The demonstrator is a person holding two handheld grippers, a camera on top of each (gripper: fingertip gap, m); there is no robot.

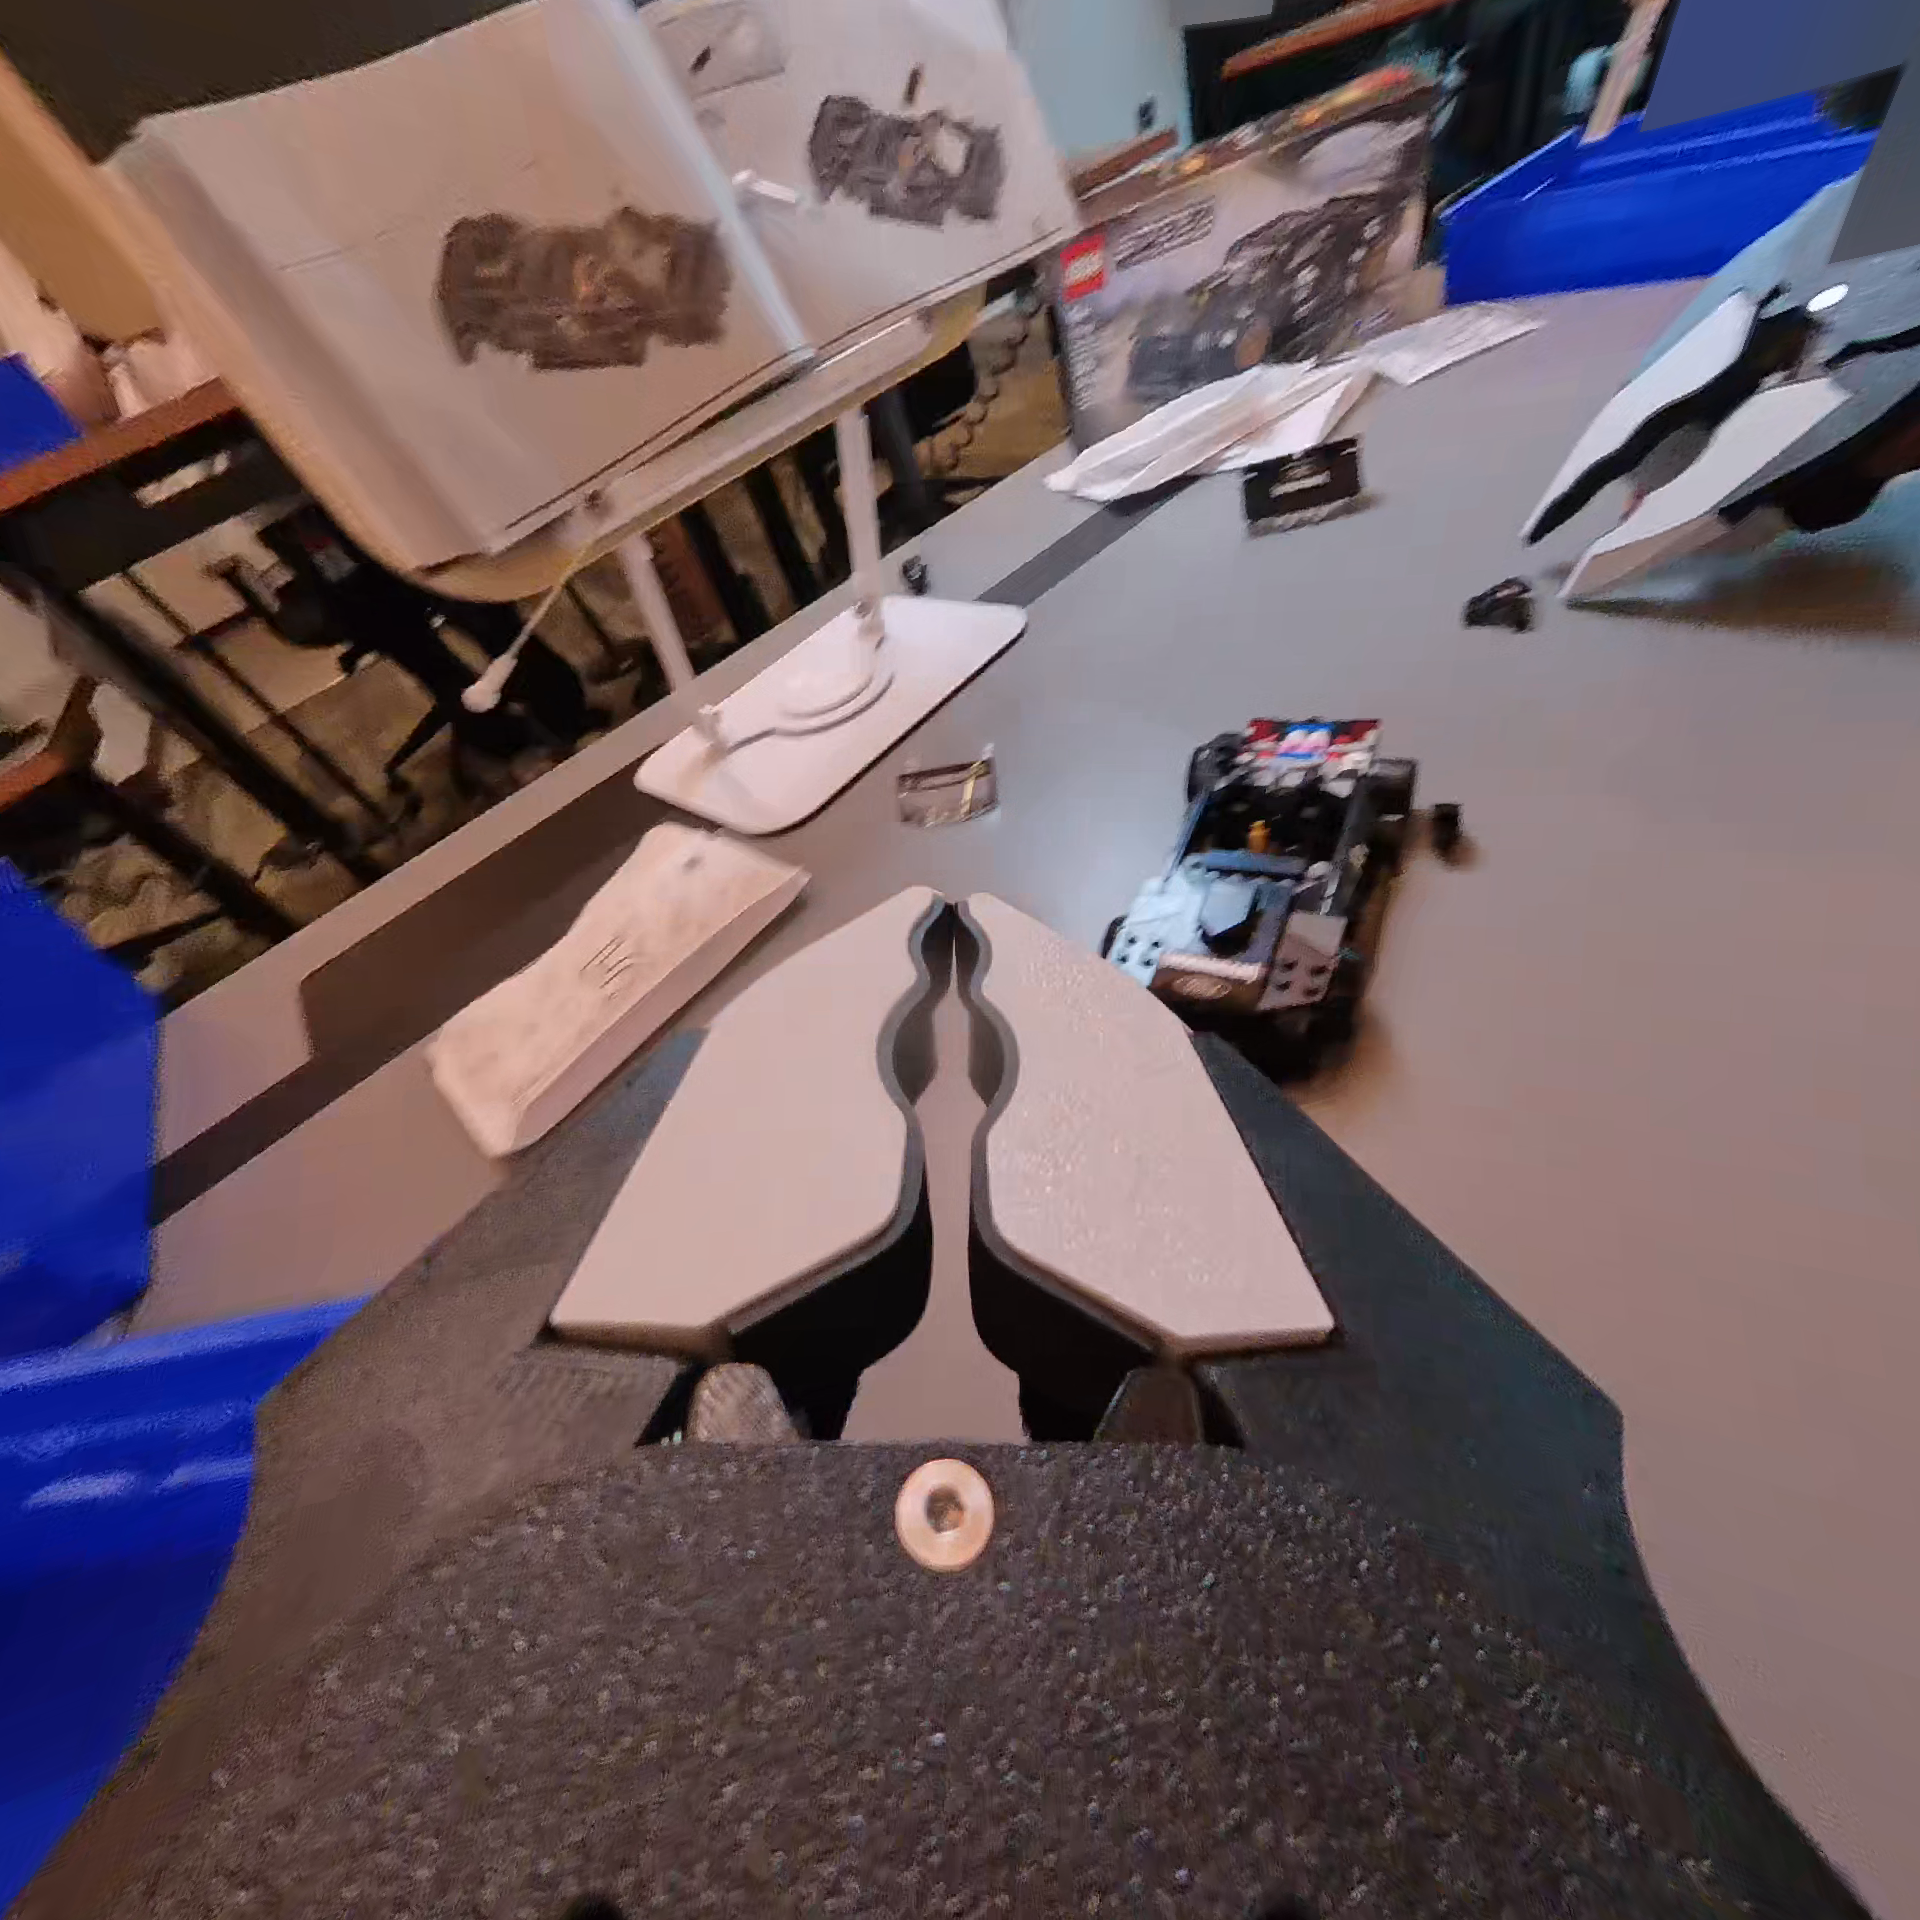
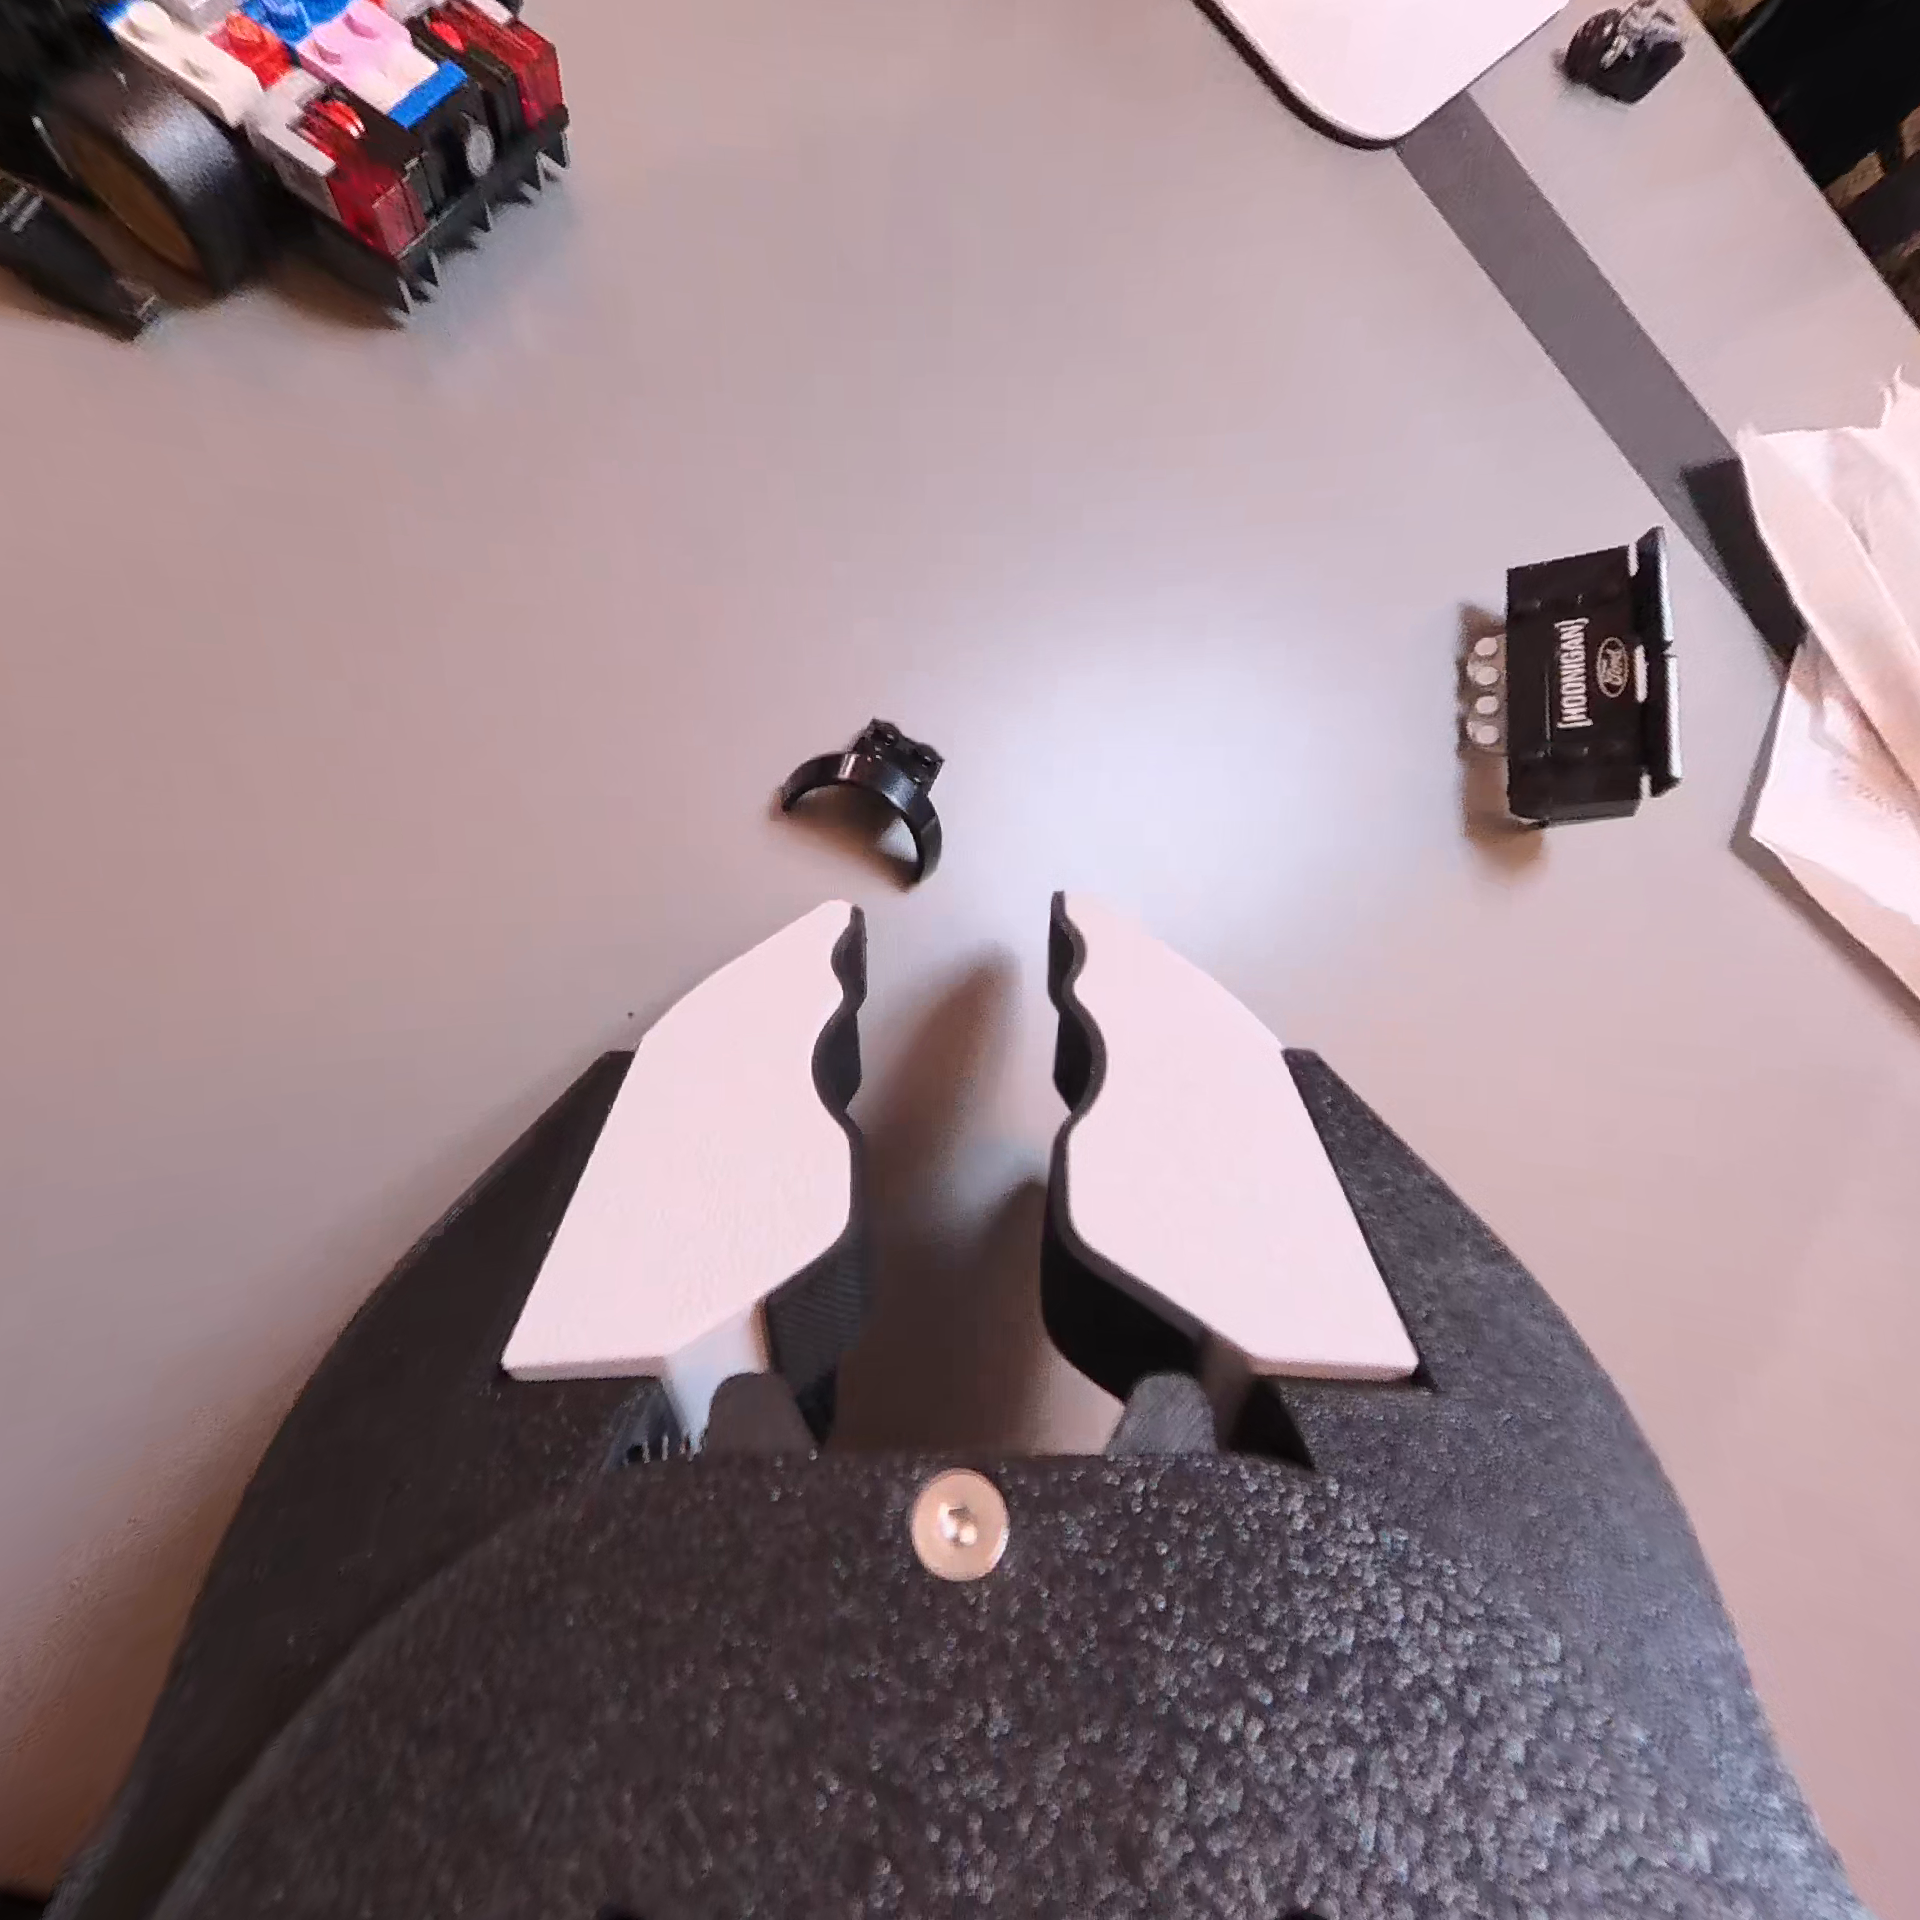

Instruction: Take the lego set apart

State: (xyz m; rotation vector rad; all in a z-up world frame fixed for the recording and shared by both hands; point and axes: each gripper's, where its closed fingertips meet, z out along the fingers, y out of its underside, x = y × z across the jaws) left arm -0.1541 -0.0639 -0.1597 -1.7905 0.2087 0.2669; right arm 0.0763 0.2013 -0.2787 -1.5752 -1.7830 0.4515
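Observation:
A black lego car (image 1: 1268, 873) with red, white and blue rear bricks stands on the grey table (image 1: 1558, 1039), just right of and beyond my left gripper (image 1: 954, 914), which is shut and empty. In the right wrist view the car's rear (image 2: 312, 156) shows at top left. My right gripper (image 2: 954, 914) is open and empty just above the table. A black wheel-arch piece (image 2: 868, 805) lies loose just ahead of its left fingertip. A black roof panel (image 2: 1579, 696) lies to the right. The right gripper also shows far right in the left wrist view (image 1: 1558, 561).
A white stand base (image 1: 831, 717) holds an open instruction booklet (image 1: 582, 281) at the table's left edge. A lego box (image 1: 1247, 260) and white paper (image 1: 1247, 416) lie at the back. Small black pieces (image 1: 1501, 605) are scattered. Blue bins (image 1: 1652, 197) stand beyond. Across from one pair of fingers to the other is roughly 40 cm.

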